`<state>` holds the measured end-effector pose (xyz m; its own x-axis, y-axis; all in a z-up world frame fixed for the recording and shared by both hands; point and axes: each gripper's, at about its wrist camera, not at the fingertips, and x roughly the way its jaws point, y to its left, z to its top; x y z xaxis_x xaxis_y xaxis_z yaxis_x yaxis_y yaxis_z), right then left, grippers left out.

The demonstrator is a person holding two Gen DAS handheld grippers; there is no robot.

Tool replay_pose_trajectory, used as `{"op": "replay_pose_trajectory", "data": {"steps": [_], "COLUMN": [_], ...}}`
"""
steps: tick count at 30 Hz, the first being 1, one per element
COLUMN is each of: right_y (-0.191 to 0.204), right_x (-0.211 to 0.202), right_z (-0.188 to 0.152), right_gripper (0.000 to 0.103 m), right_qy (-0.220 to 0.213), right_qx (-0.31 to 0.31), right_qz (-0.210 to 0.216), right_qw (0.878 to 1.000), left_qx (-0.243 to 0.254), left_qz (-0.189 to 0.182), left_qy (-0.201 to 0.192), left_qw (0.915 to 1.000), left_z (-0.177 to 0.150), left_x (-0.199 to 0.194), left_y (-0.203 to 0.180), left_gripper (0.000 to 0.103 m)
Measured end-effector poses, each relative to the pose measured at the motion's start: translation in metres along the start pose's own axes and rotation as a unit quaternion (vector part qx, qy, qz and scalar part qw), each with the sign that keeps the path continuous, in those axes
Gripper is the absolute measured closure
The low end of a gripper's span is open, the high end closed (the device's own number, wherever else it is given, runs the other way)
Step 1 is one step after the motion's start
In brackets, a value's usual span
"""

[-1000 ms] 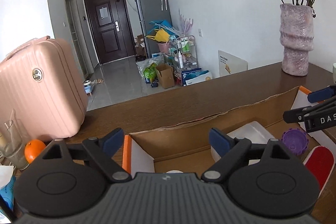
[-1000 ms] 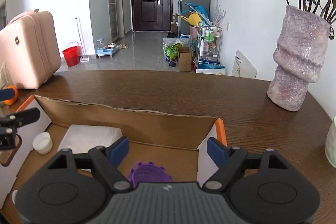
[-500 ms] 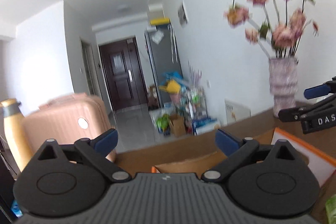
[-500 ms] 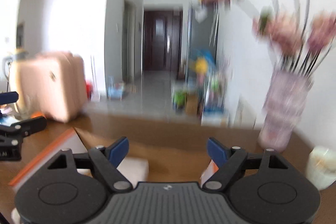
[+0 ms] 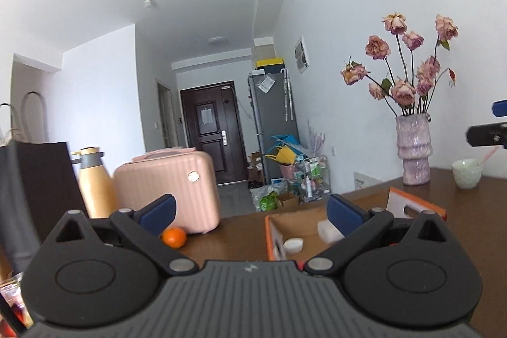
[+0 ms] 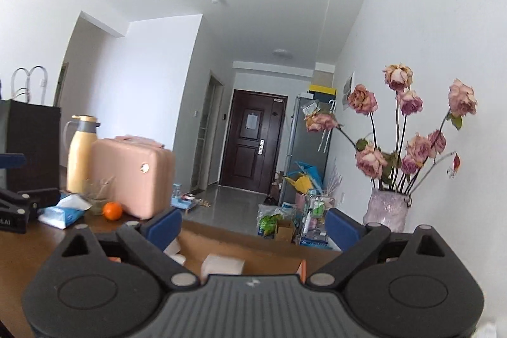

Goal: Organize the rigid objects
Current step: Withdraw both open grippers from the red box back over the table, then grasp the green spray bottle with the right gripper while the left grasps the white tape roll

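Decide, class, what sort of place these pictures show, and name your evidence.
Most likely a lived-in flat: a dark front door ends the hallway, a grey fridge stands beside it, and a vase of dried roses sits on the wooden table.

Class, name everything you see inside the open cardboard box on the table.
Inside the cardboard box: a round white lid and a white container. The left hand-held gripper hides the rest.

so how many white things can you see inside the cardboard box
2 in the left wrist view: a round white lid on the cardboard box floor near its left wall, and a white block to its right, partly behind a blue finger. More may be hidden behind the gripper.
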<state>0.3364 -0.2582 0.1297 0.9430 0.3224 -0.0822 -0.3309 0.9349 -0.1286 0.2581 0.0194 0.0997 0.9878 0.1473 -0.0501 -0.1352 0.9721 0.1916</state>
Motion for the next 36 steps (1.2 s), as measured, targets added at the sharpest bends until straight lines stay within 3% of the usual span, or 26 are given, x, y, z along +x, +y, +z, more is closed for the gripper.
{"op": "replay_pose_trajectory", "data": {"steps": [4,7,13,22,29,36], "right_y": [0.015,0.023,0.022,0.025,0.03,0.021], "right_x": [-0.048,-0.07,-0.11,-0.141,-0.161,-0.154], "right_z": [-0.045,-0.079,-0.12,-0.111,-0.104,-0.116], "right_gripper": [0.005,0.006,0.006,0.006,0.005,0.005], "right_qy": [0.022,0.066,0.097,0.09,0.071,0.087], "right_qx": [0.002,0.014,0.091,0.07,0.05,0.077], "right_qz": [0.01,0.013,0.005,-0.009,0.001,-0.01], "right_qw": [1.0,0.998,0.991,0.993,0.996,0.993], "left_qx": [-0.03,-0.035,-0.03,-0.032,-0.038,-0.025], "left_qz": [0.0,0.001,0.011,0.04,0.025,0.007], "left_qy": [0.009,0.022,0.067,0.05,0.043,0.06], "left_qw": [0.9995,0.9991,0.9972,0.9975,0.998,0.9979], "left_z": [-0.03,-0.053,-0.081,-0.067,-0.053,-0.071], "left_x": [-0.048,-0.075,-0.108,-0.148,-0.146,-0.137], "left_y": [0.015,0.018,0.027,0.033,0.024,0.009], "left_gripper": [0.0,0.0,0.0,0.0,0.0,0.0]}}
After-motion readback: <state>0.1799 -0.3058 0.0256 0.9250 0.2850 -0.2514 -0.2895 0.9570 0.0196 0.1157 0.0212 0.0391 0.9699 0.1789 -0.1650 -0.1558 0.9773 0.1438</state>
